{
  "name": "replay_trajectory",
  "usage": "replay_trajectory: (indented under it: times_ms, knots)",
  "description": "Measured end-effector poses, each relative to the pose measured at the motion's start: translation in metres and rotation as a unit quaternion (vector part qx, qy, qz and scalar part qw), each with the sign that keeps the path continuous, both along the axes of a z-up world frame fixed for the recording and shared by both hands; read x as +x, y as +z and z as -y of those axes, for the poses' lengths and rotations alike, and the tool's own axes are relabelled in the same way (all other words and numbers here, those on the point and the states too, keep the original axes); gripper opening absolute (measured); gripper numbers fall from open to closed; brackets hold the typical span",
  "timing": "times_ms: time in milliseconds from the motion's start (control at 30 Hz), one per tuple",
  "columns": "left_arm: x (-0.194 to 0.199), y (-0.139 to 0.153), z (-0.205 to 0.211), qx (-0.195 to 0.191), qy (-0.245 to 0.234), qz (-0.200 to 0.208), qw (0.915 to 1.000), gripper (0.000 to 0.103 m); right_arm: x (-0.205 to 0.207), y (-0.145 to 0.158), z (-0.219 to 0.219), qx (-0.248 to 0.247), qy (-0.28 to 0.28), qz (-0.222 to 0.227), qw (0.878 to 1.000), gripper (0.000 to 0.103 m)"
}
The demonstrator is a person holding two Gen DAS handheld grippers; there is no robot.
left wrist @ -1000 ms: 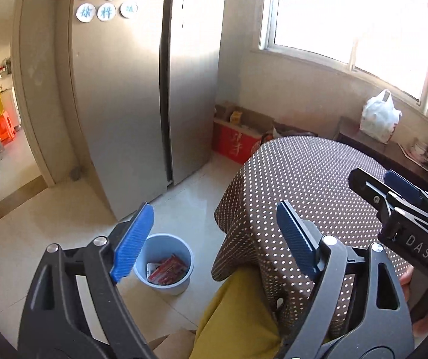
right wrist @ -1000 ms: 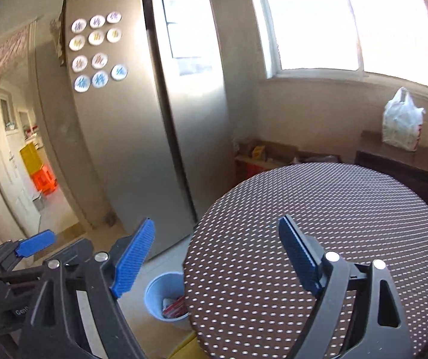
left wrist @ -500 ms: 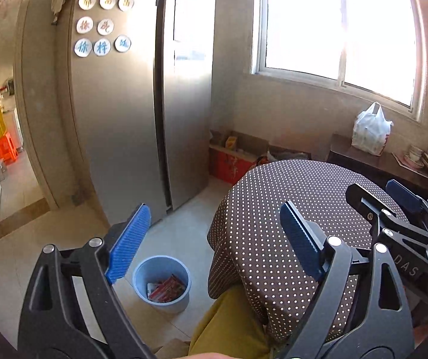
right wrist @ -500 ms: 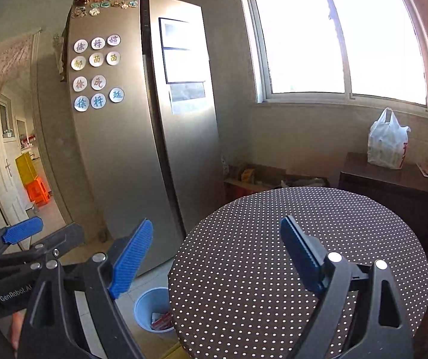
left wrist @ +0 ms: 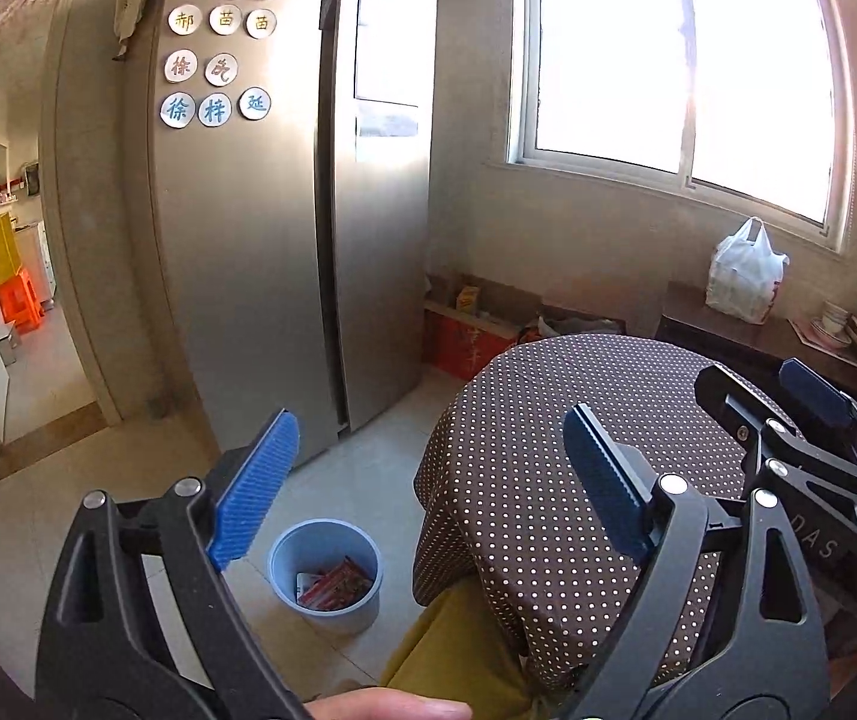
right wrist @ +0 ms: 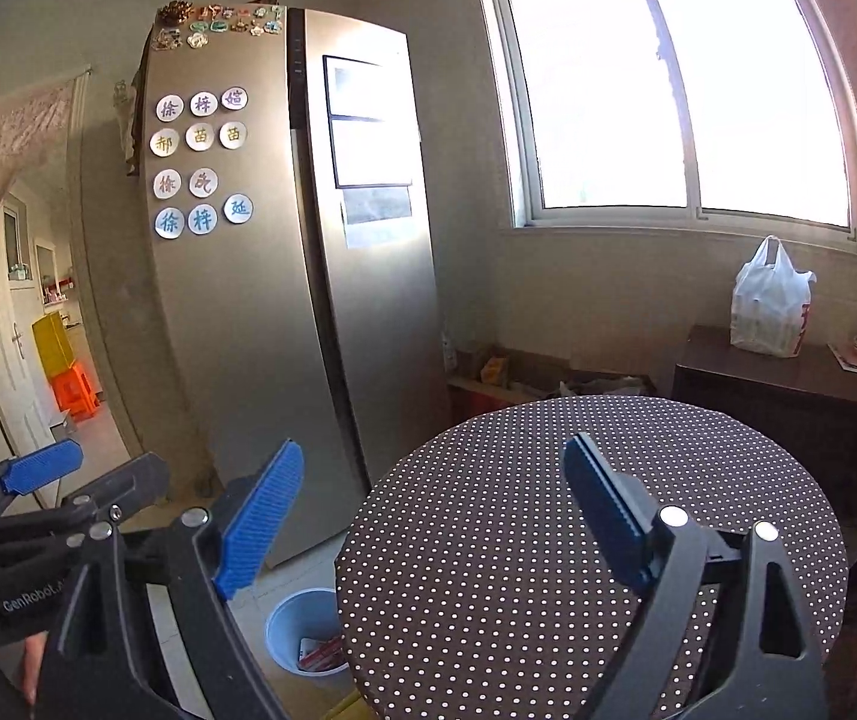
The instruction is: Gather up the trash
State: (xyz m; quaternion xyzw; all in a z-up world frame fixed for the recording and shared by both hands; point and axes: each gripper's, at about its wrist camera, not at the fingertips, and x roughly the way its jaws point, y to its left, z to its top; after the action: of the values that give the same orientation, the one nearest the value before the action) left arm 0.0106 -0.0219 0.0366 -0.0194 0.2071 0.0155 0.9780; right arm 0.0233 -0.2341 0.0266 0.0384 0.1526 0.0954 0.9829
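**Step in hand.** We judge the collecting all but finished: the round table under a brown white-dotted cloth (right wrist: pixel 548 540) shows no litter on its top, and the red-and-white wrappers (left wrist: pixel 332 585) lie inside the pale blue plastic waste bin (left wrist: pixel 325 573), which stands on the tiled floor just beside the table's hanging cloth.

**Next move.** If any trash remains it is outside both views; we would need to turn the cameras over the floor and table before reaching. Otherwise, nothing to pick up.

**Left gripper** (left wrist: pixel 428 480). Black frame, blue ribbed pads. Raised, aimed slightly downward across the table edge towards the tall silver two-door refrigerator (left wrist: pixel 284 228). Fingers spread wide, nothing between them. A thumb shows at the bottom edge of its view; mustard-yellow cloth (left wrist: pixel 458 642) sits below the table rim, and we cannot tell whether it is clothing or a seat.

**Right gripper** (right wrist: pixel 434 510). Same build, held over the tabletop, tilted gently down. Fingers likewise spread wide and empty. The two tools sit side by side, near each other, apart.
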Motion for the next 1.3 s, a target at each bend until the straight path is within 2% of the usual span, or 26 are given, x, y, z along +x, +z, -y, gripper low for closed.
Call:
replay_trajectory:
  times_ms: [1300]
  knots:
    - [0.001, -0.009, 0.006, 0.007, 0.021, -0.008, 0.9997, 0.089, 0.004, -0.012, 0.001, 0.000, -0.021, -0.026, 0.999, 0.090]
